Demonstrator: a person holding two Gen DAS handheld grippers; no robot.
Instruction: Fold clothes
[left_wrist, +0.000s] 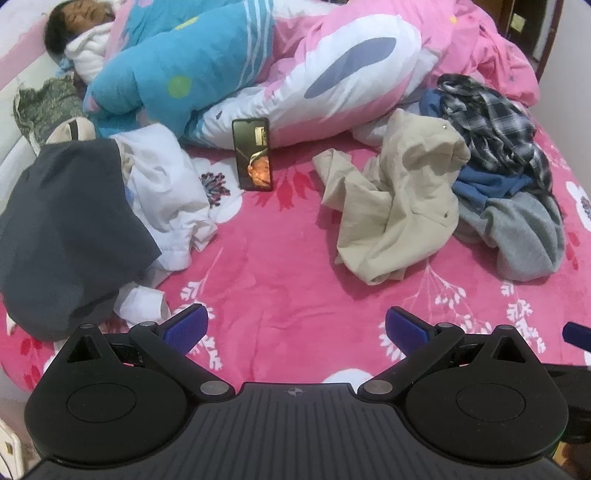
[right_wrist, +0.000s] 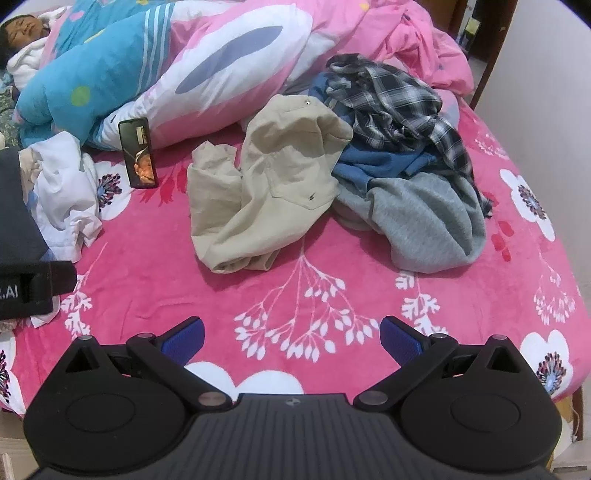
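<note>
Crumpled beige trousers (left_wrist: 399, 206) (right_wrist: 273, 184) lie on the pink flowered bedspread (left_wrist: 280, 266) (right_wrist: 332, 295). To their right sits a heap of a grey sweatshirt (left_wrist: 524, 232) (right_wrist: 424, 221), a blue garment (left_wrist: 487, 184) (right_wrist: 380, 162) and a black-and-white plaid shirt (left_wrist: 491, 118) (right_wrist: 391, 99). On the left lie a dark grey garment (left_wrist: 62, 229) and white clothes (left_wrist: 170, 199) (right_wrist: 62, 195). My left gripper (left_wrist: 295, 328) and right gripper (right_wrist: 291, 334) both stand open over bare bedspread near the front edge, holding nothing.
A phone (left_wrist: 253, 158) (right_wrist: 138, 158) leans against a pink, white and blue quilt (left_wrist: 332, 74) (right_wrist: 221, 66) at the back. A person (left_wrist: 74, 22) (right_wrist: 18, 29) lies under it at the far left. The bed's right edge meets a white wall (right_wrist: 546, 74).
</note>
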